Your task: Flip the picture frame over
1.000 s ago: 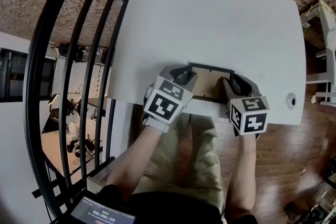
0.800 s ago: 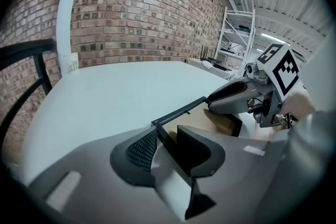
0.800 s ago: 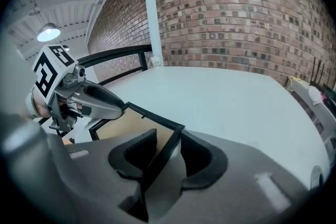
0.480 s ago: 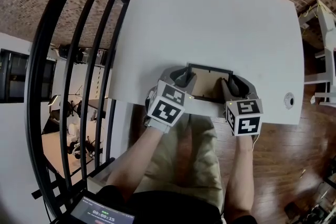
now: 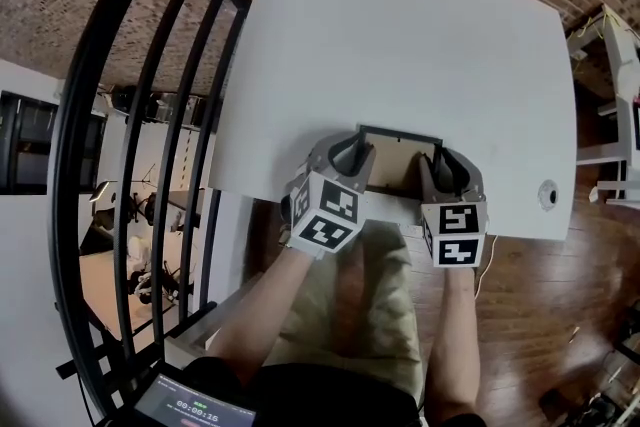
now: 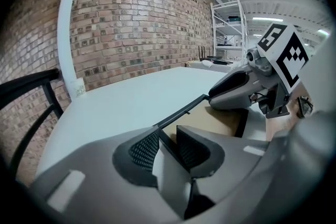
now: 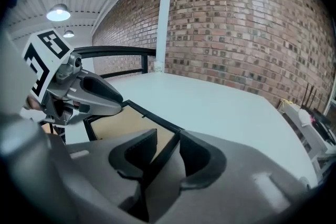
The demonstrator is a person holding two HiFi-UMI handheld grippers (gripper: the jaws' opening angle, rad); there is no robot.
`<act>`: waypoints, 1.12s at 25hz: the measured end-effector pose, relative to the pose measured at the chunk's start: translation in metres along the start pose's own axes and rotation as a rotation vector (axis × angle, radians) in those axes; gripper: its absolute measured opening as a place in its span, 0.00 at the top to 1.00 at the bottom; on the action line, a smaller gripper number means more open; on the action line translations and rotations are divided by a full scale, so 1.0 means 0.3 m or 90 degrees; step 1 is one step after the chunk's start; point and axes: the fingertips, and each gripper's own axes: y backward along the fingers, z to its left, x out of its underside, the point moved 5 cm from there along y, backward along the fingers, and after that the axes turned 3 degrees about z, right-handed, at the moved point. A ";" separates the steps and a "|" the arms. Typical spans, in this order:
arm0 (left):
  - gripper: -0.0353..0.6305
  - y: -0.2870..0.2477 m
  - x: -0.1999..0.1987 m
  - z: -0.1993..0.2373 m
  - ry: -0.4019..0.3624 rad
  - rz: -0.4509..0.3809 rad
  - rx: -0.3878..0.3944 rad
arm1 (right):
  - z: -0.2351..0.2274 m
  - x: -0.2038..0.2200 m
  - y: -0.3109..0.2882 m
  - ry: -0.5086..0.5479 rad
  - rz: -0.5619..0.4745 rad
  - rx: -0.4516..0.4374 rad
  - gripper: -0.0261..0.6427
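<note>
The picture frame (image 5: 392, 165), brown backing up, is at the near edge of the white table (image 5: 400, 45), its left rim pinched by the left gripper (image 5: 350, 147), whose jaws have just been closing, and its right rim clamped by the right gripper (image 5: 446, 167).

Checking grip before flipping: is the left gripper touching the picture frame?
Touching. Left gripper view: the left gripper, jaws just closing, pinches the picture frame between them.
</note>
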 end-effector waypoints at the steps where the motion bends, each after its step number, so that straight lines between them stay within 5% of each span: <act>1: 0.76 0.001 0.001 0.000 -0.001 -0.002 -0.001 | 0.003 0.001 0.001 0.005 -0.004 0.003 0.77; 12: 0.82 0.016 -0.001 -0.003 0.003 -0.034 0.013 | 0.034 0.014 0.020 0.055 -0.049 0.022 0.75; 24: 0.82 0.016 -0.003 -0.006 0.005 -0.030 0.007 | 0.030 0.012 0.022 0.038 -0.047 0.033 0.72; 28: 0.81 0.037 -0.008 0.012 0.041 -0.077 0.007 | 0.033 0.011 0.022 0.028 -0.058 0.025 0.65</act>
